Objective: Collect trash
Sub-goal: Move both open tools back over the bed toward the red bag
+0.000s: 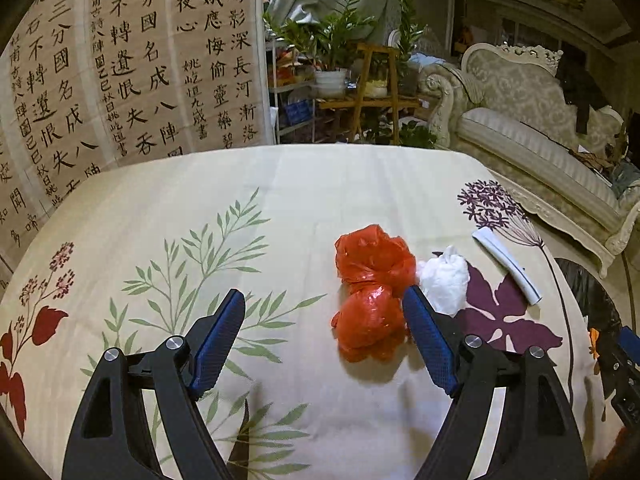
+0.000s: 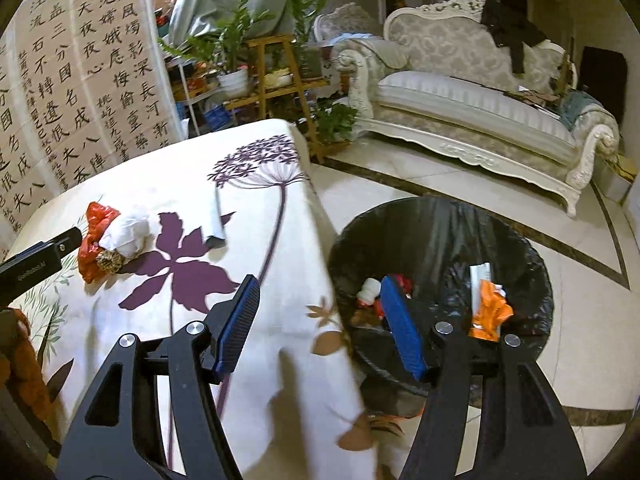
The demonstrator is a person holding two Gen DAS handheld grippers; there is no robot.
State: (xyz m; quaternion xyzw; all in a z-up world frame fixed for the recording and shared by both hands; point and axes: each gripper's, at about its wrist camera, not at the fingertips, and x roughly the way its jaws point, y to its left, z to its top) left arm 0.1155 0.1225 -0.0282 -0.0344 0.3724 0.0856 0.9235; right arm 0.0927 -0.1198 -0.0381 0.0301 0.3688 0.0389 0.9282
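A crumpled red plastic bag [image 1: 370, 296] lies on the floral tablecloth [image 1: 300, 200], touching a white paper wad [image 1: 446, 280]; a folded white paper strip [image 1: 506, 264] lies further right. My left gripper [image 1: 324, 300] is open and empty, its right finger beside the red bag. My right gripper [image 2: 320, 292] is open and empty, over the table edge and the black-lined trash bin [image 2: 440, 216], which holds orange, white and red scraps. The right wrist view also shows the red bag [image 2: 96, 240], the white wad [image 2: 128, 232], the paper strip [image 2: 216, 220] and the left gripper's finger [image 2: 44, 252].
A calligraphy screen [image 1: 120, 60] stands behind the table. Potted plants on wooden shelves [image 1: 360, 72] and a white sofa [image 2: 480, 92] stand beyond. Tiled floor [image 2: 400, 188] surrounds the bin to the table's right.
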